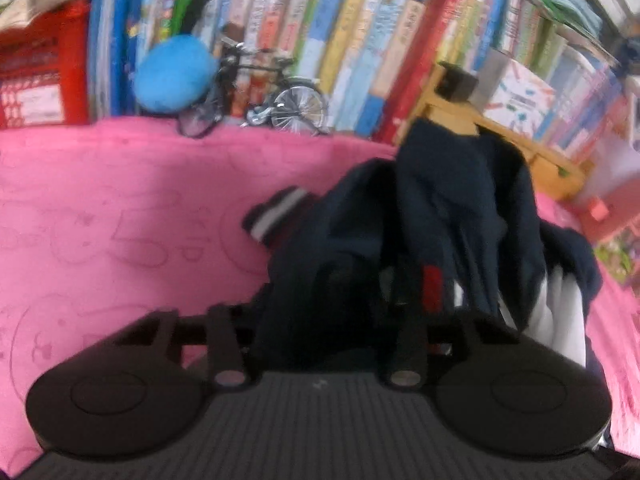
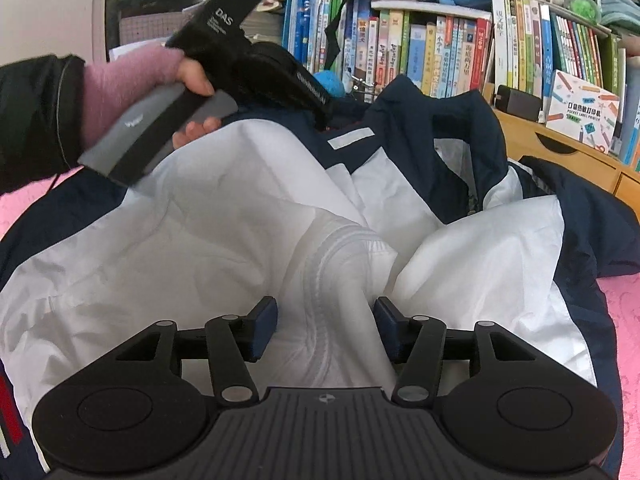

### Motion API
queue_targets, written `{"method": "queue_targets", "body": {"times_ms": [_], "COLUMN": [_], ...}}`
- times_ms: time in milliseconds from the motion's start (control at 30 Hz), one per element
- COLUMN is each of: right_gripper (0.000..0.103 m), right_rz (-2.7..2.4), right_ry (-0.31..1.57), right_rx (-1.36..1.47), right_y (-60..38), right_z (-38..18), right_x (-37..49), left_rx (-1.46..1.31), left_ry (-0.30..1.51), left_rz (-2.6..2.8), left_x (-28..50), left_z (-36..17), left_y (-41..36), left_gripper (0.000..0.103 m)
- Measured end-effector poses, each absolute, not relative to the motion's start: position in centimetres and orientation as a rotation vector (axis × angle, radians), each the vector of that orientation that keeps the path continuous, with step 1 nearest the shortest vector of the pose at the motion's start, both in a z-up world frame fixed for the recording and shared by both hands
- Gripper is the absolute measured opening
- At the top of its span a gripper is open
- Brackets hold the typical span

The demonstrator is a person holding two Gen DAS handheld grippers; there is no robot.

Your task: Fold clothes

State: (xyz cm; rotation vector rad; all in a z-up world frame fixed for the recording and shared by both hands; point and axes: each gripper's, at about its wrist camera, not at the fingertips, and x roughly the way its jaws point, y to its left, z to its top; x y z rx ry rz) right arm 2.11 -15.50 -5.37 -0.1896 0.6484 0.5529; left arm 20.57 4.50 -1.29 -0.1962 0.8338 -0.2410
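Tongs on the right (image 2: 326, 330) sit nearest, half spread, with a ridge of white lining (image 2: 336, 280) running up between the pads; the far pad touches the fabric, the near one looks just clear, so I cannot call it a firm pinch.

Jacket (image 2: 420, 184): navy shell, white lining, lying opened and rumpled on a pink quilted cover (image 2: 624, 332). Lining faces up over most of the middle, navy border around it.

Left tongs (image 1: 320, 292): fingertips buried in a bunch of navy cloth that rises in front of the lens. Picture is blurred, but the cloth hangs draped from them, so they read as pinched on the jacket. The striped cuff (image 1: 276, 216) lies just beside that bunch on the cover. From the right-hand view the left hand (image 2: 192, 80) holds its tool over the far collar edge.

Judgement: step in hand is lifting one side across to make a fold. To do it well, the right tongs should close fully on the lining ridge as an anchor, and the lifted side should be carried low and level so the lining does not drag.

Behind: toy bicycle (image 1: 280, 96), blue plush ball (image 1: 172, 76), bookshelf (image 2: 440, 52).
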Motion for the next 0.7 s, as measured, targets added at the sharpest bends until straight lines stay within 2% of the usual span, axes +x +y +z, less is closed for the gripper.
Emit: {"method": "queue_targets", "body": {"times_ms": [167, 367, 433, 533, 700], "right_gripper": [0.056, 0.058, 0.065, 0.072, 0.073], "right_rz": [0.555, 0.554, 0.551, 0.539, 0.539], "right_ry": [0.649, 0.649, 0.652, 0.673, 0.687], "right_rx": [-0.183, -0.184, -0.183, -0.153, -0.134], "right_y": [-15.5, -15.4, -15.4, -15.8, -16.1], "right_z": [-5.4, -5.5, -5.5, -5.5, -5.4], "right_x": [2.0, 1.9, 1.9, 2.3, 2.5], "left_rx": [-0.233, -0.265, -0.287, -0.302, -0.336], "left_ry": [0.689, 0.469, 0.427, 0.420, 0.485], "left_rz": [-0.140, -0.006, 0.055, 0.162, 0.310], "left_x": [20.2, 16.3, 14.6, 12.3, 9.0], "left_z": [2.7, 7.2, 7.6, 6.6, 2.8], "left_y": [7.2, 13.9, 16.5, 20.1, 25.9], "left_gripper": [0.009, 0.007, 0.007, 0.007, 0.007]}}
